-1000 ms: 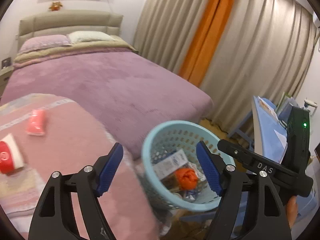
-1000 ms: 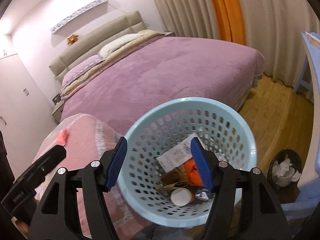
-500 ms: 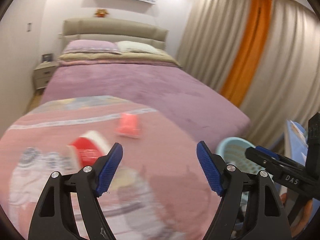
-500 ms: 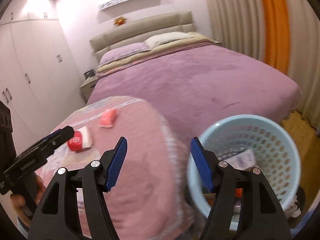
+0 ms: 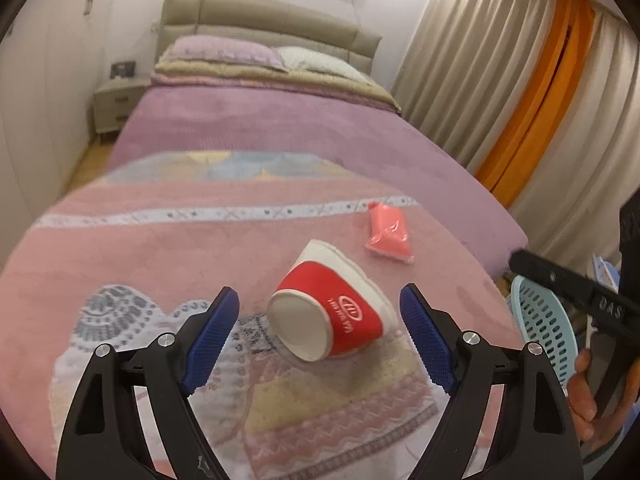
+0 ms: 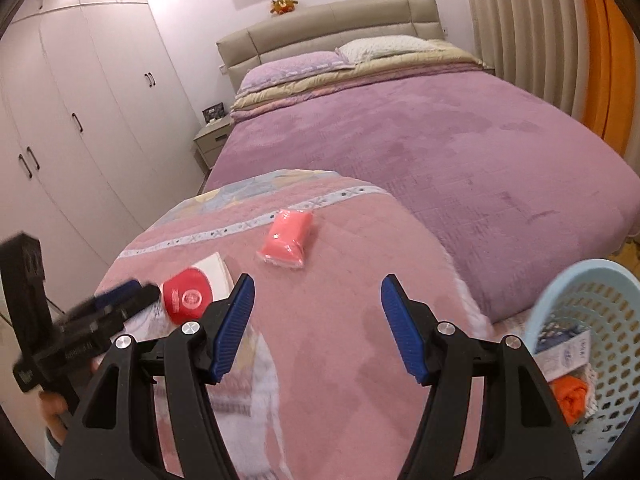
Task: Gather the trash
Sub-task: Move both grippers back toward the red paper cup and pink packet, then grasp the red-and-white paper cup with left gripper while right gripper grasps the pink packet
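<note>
A red and white paper cup (image 5: 332,308) lies on its side on the pink quilt (image 5: 160,248); it also shows in the right wrist view (image 6: 192,292). My left gripper (image 5: 320,336) is open and empty, with the cup just beyond and between its fingertips. A pink packet (image 5: 388,234) lies farther right on the quilt, also in the right wrist view (image 6: 286,238). My right gripper (image 6: 316,324) is open and empty above the quilt, nearer than the packet. A light blue trash basket (image 6: 592,344) with trash inside stands at the right.
A large bed with a purple cover (image 6: 460,140) lies behind the quilt. White wardrobes (image 6: 80,100) line the left wall, with a nightstand (image 6: 212,140) beside the bed. Beige and orange curtains (image 5: 520,100) hang on the right.
Both grippers swung left from over the basket to the pink quilt. The cup now lies between my left gripper's fingertips, and the basket has slid to the right edge of both views.
</note>
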`<move>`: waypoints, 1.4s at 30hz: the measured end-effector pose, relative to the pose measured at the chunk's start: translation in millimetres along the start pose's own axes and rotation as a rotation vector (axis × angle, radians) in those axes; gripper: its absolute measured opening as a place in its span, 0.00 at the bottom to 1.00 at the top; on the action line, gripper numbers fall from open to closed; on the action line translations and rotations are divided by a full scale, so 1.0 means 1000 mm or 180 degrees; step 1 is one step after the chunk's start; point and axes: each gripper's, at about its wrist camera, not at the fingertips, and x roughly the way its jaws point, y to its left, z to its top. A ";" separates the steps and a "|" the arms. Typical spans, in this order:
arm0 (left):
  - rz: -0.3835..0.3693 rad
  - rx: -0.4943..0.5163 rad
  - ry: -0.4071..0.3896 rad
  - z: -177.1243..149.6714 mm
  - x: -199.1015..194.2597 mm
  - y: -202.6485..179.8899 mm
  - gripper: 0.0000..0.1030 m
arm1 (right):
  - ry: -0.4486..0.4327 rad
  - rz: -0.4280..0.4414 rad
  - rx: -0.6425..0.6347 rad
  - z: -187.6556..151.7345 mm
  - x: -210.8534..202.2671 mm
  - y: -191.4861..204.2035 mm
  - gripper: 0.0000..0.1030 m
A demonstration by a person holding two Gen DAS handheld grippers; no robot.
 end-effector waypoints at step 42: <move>-0.0044 0.0212 0.0116 -0.029 0.013 -0.017 0.54 | 0.0205 -0.0287 -0.0205 0.028 0.127 0.044 0.37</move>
